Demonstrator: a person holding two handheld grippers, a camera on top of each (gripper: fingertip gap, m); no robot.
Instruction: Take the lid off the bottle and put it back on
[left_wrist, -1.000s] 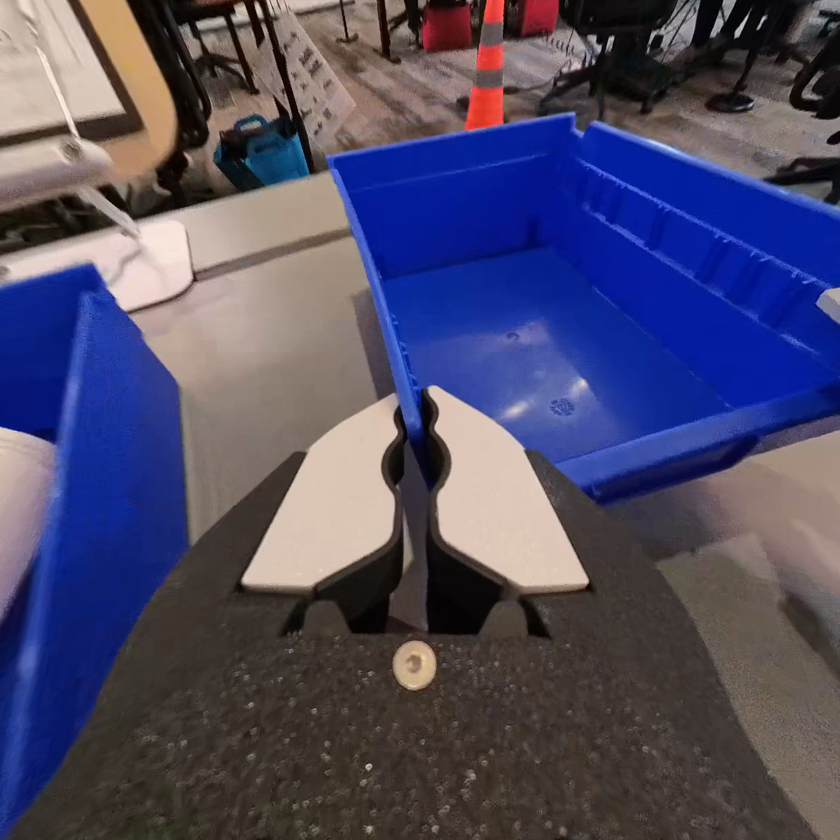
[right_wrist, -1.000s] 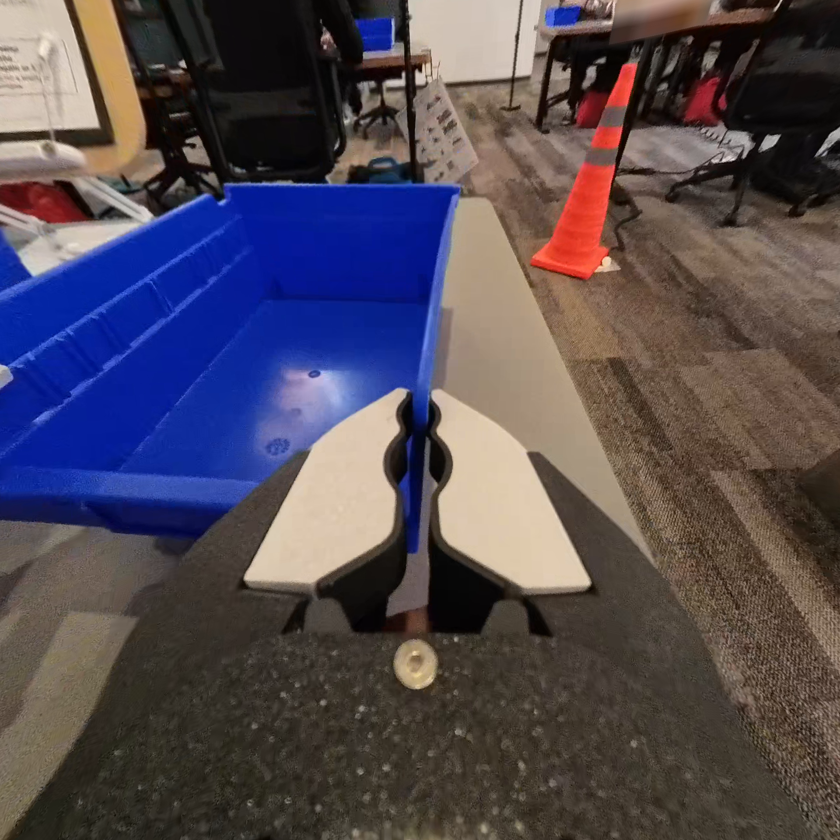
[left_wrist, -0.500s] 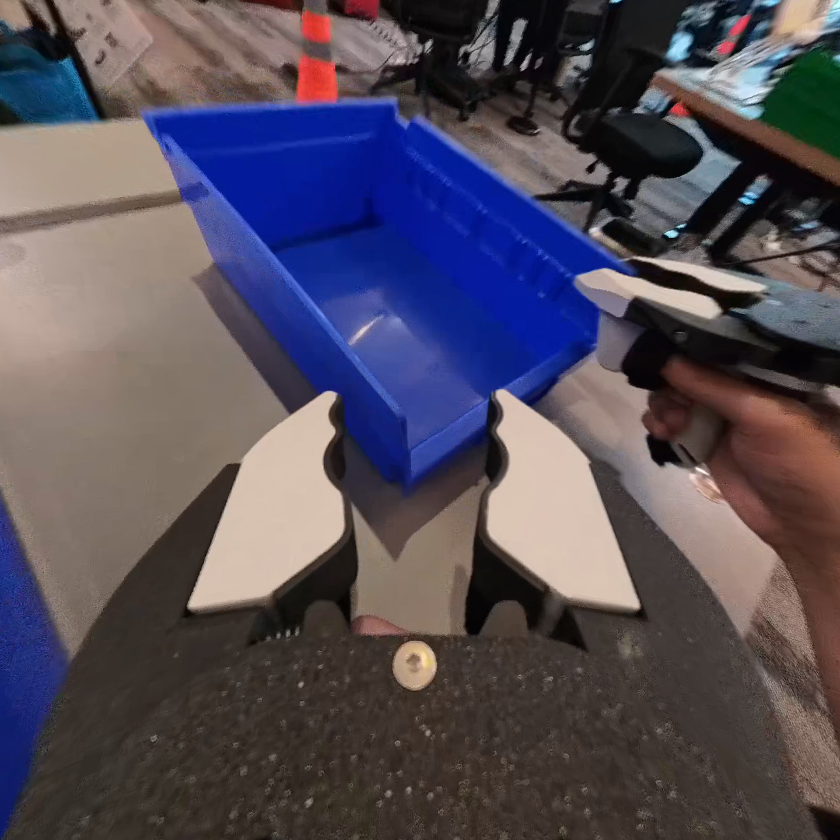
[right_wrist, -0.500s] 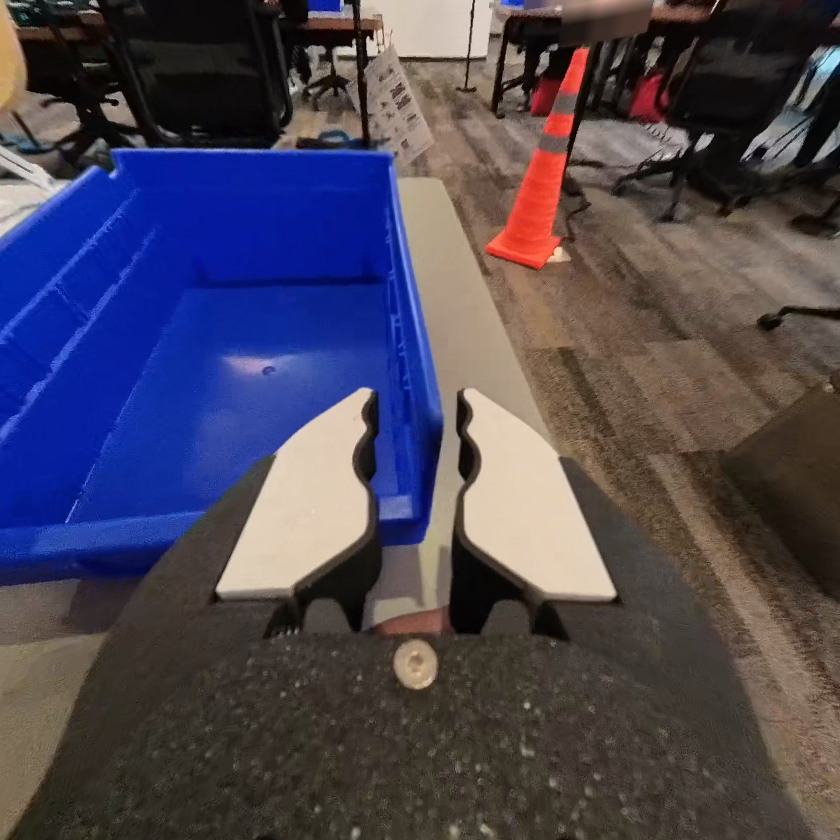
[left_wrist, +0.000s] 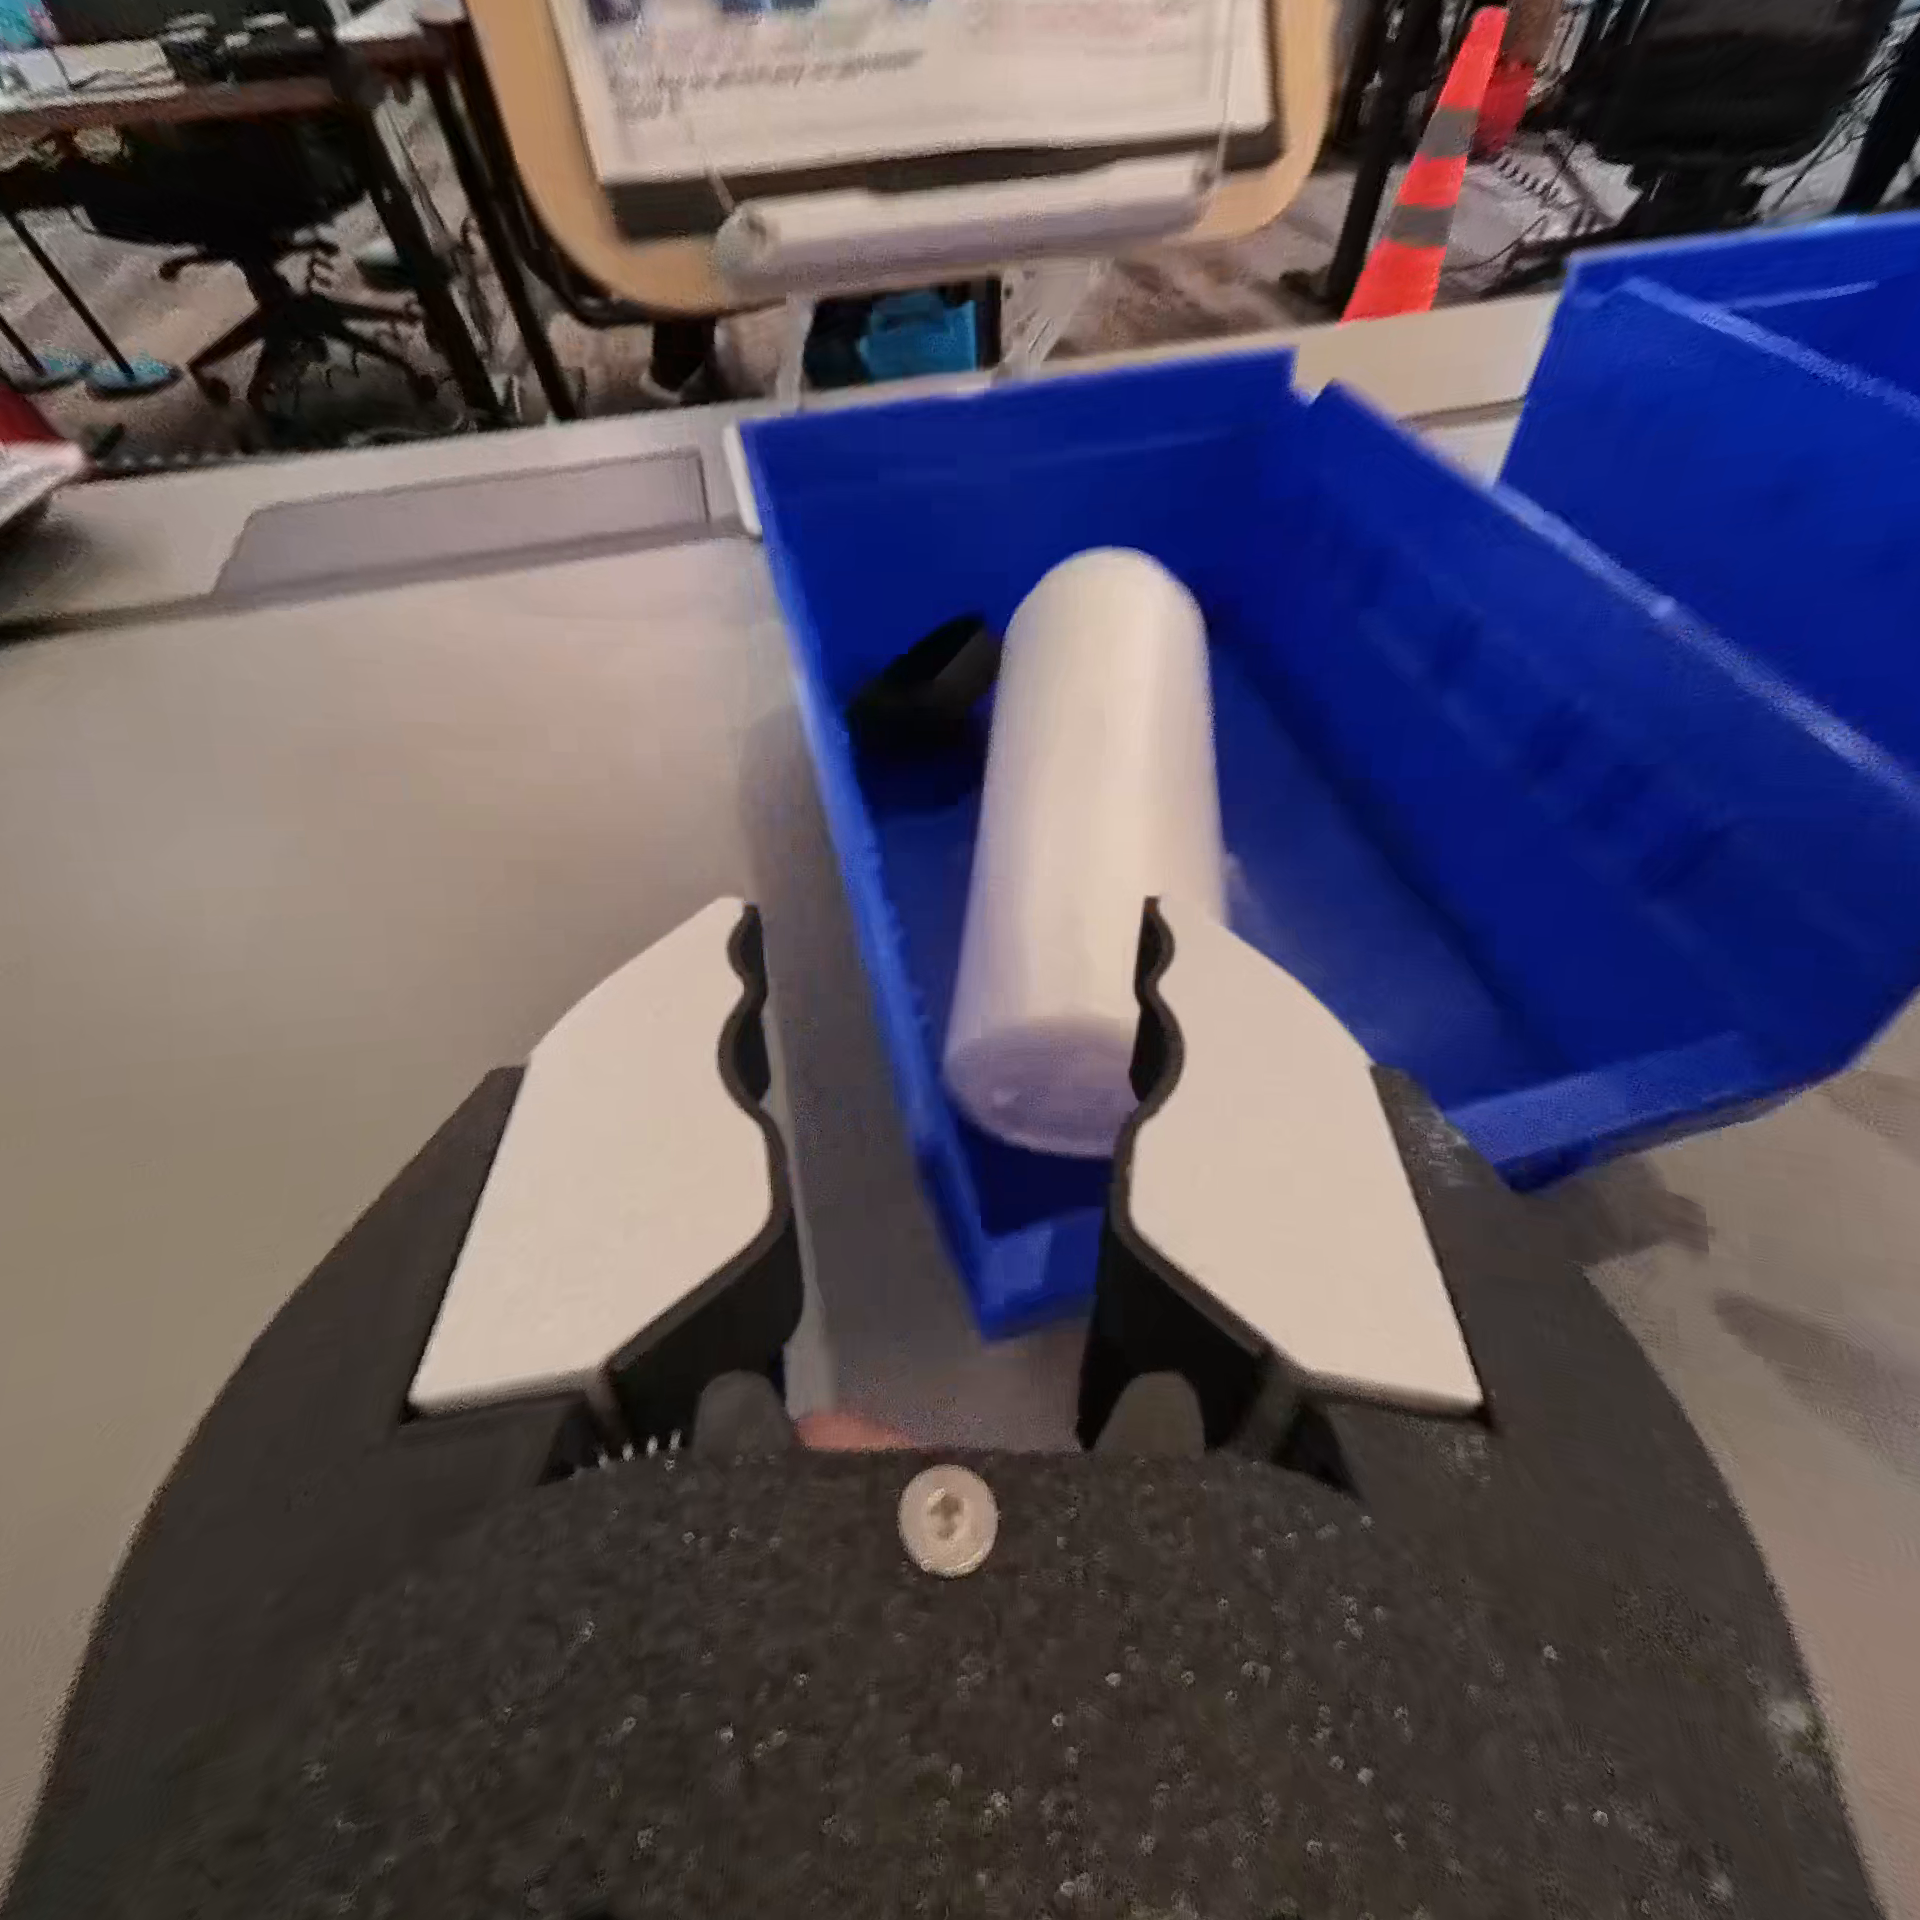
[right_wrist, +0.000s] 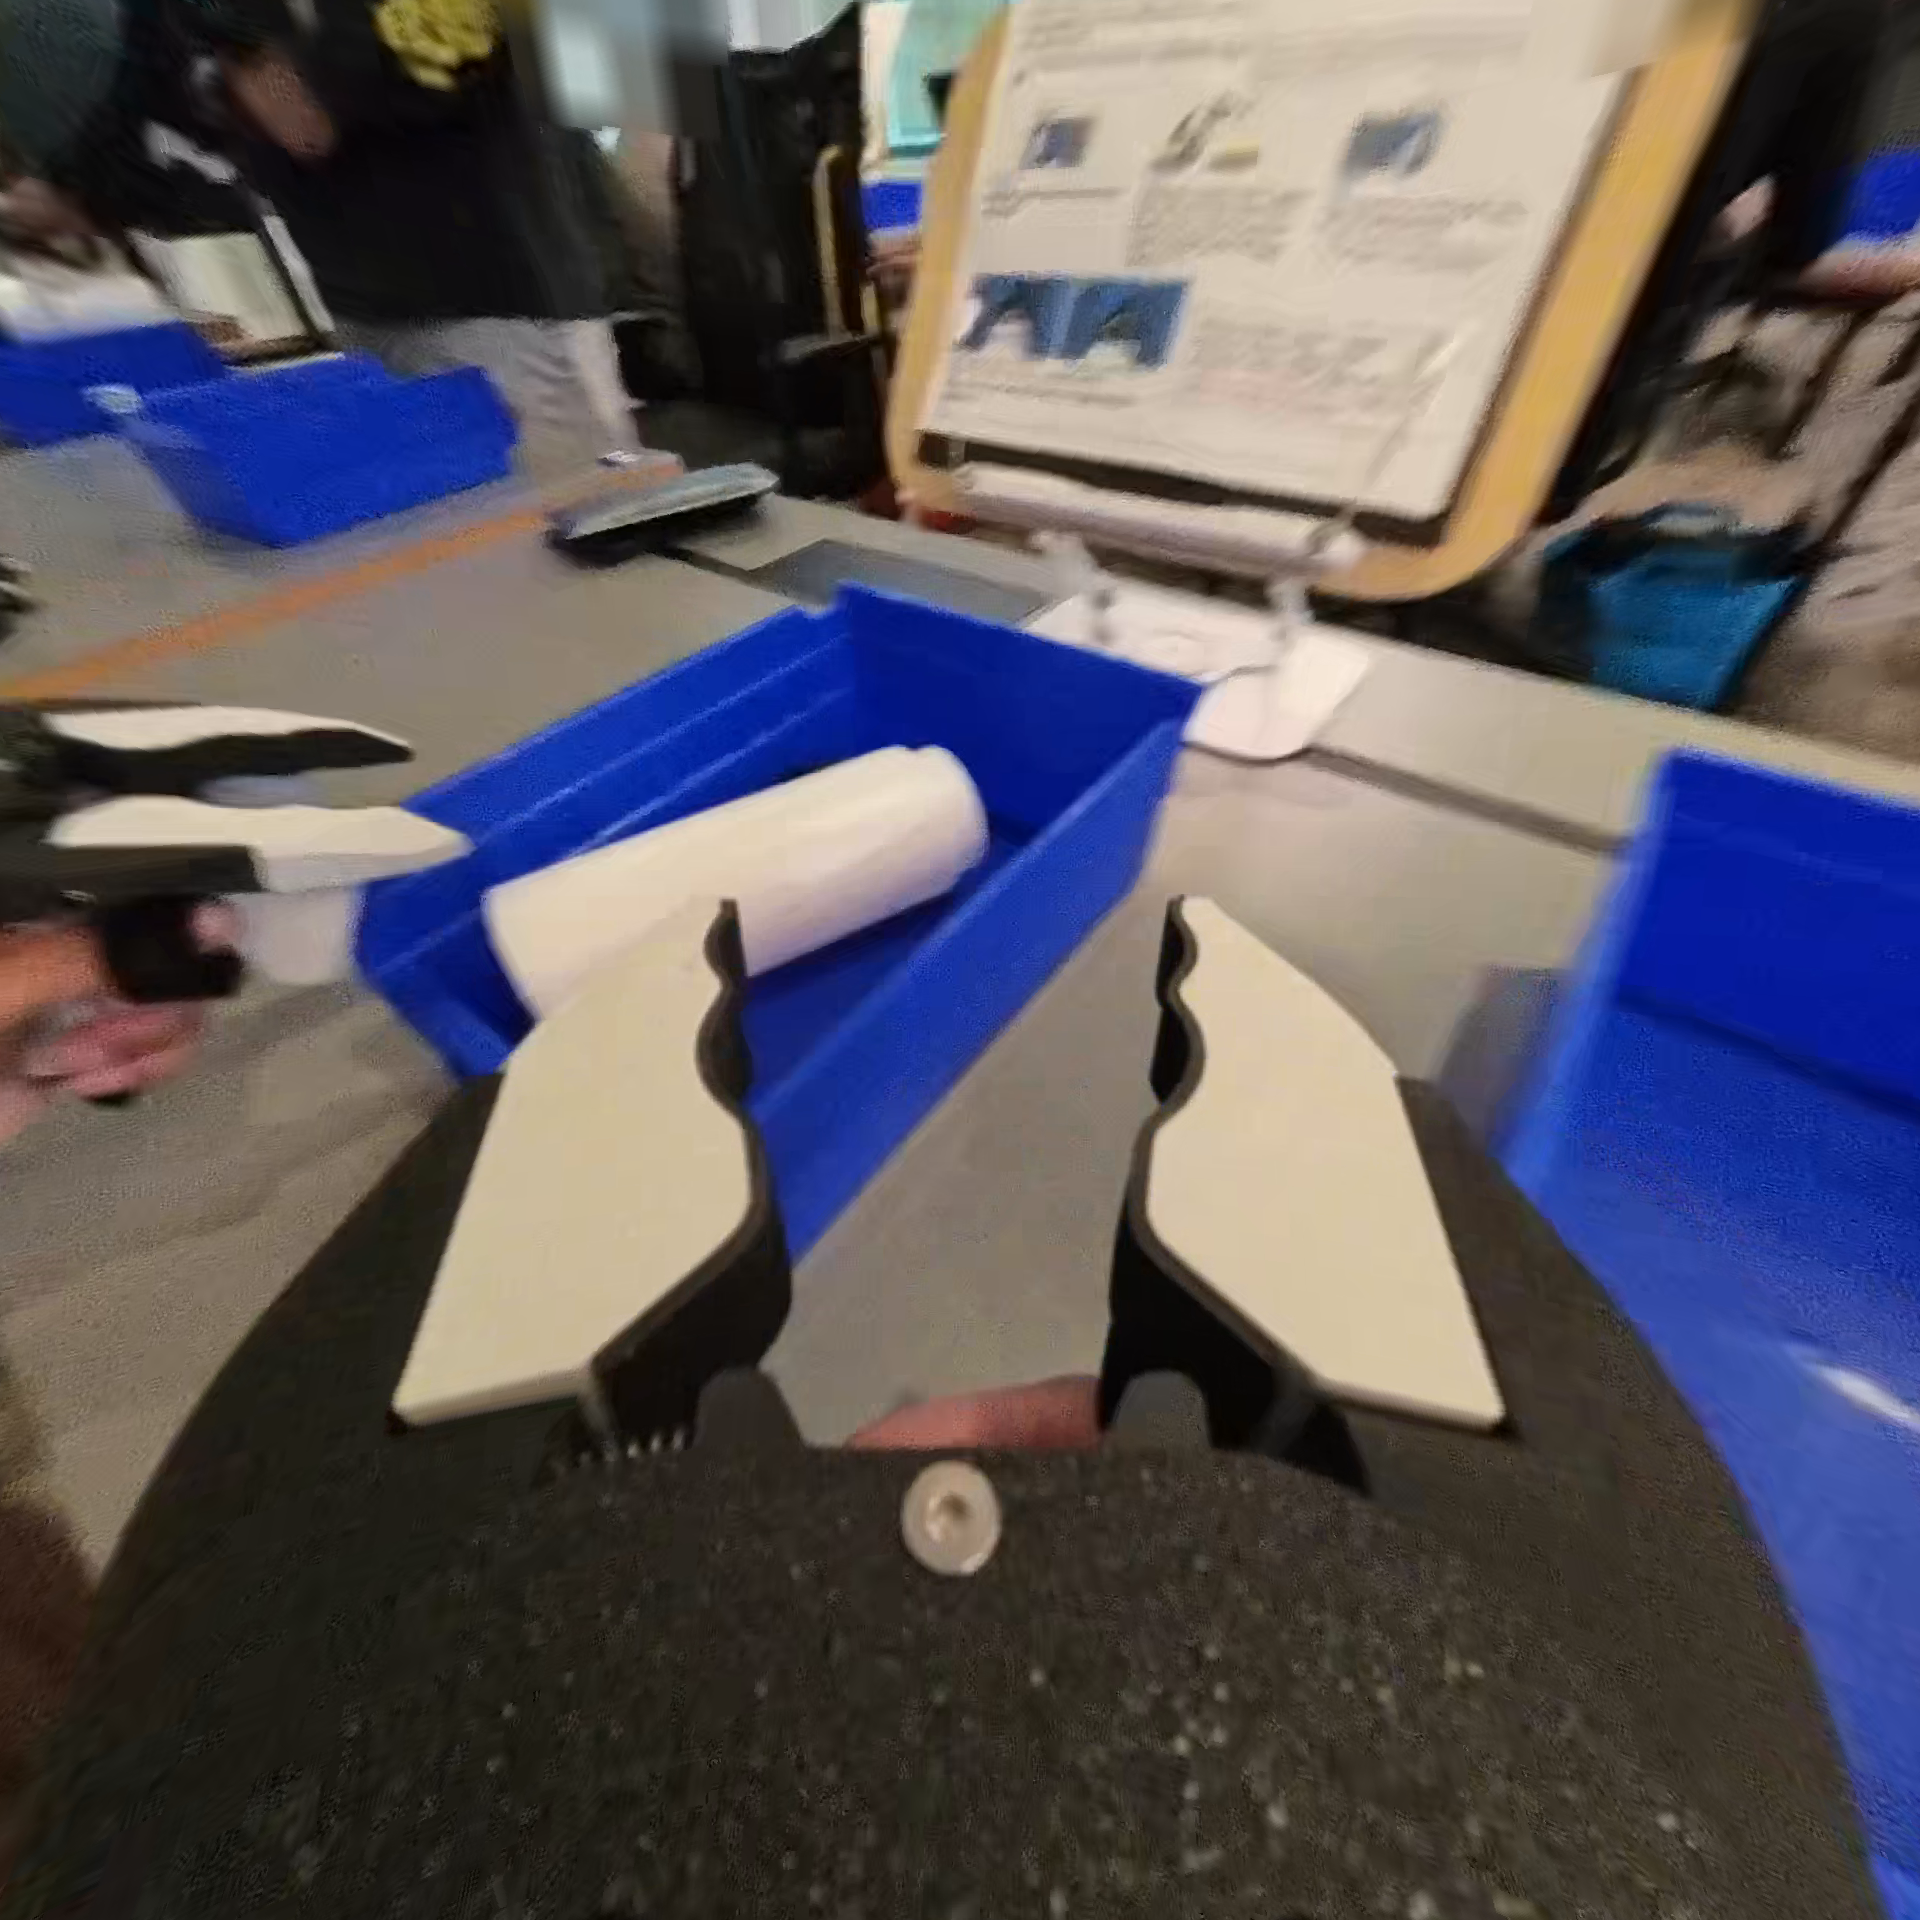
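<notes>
A smooth grey table (left_wrist: 312, 831) fills the left wrist view, with a blurred board on a stand and an orange cone (left_wrist: 1423, 187) behind it. On the table sits a glossy blue plastic bin (left_wrist: 1403, 623) with ribbed walls, and a white cylindrical bottle (left_wrist: 1081, 831) lies on its side in it, its flat end nearest the camera. A black lid-like shape (left_wrist: 920, 675) shows beside the bottle's far end, partly hidden. The left gripper (left_wrist: 945, 914) has its pale fingers wide apart, holding nothing.

In the right wrist view, motion blur softens everything. The same bin (right_wrist: 1039, 686) holds the bottle (right_wrist: 790, 862), its near end hidden behind one finger. The right gripper (right_wrist: 951, 914) is spread wide and bare above the table. A second blue bin (right_wrist: 1766, 935) is cut off at the right.
</notes>
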